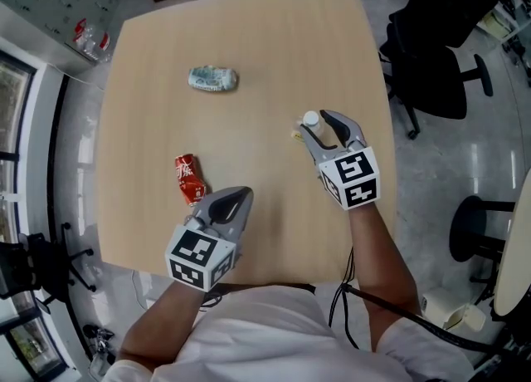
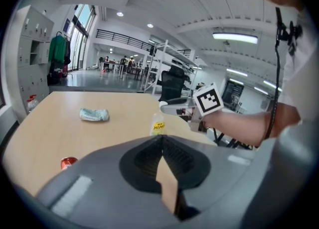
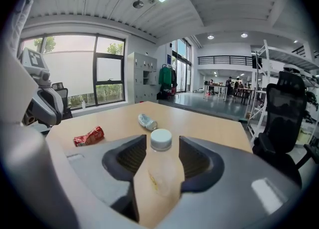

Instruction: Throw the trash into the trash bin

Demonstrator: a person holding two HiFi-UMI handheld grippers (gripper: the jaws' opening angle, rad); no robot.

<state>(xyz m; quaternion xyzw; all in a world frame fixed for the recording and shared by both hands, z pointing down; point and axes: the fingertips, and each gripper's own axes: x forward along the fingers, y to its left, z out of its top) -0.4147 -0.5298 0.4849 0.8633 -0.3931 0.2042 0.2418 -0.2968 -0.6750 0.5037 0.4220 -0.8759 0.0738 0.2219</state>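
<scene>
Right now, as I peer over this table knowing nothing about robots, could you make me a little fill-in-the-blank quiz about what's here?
1. The small bottle standing between the open jaws of the right hand-held gripper has a ___ cap.
2. The crushed can lying on the table is coloured ___.
3. The left hand-held gripper, its jaws together, holds ___.

Missing words: white; red; nothing.

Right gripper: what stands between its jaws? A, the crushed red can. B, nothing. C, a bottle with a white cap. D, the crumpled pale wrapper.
C: the right gripper view shows the white-capped bottle upright between the open jaws of the right gripper; the red can lies off to the side.
</scene>
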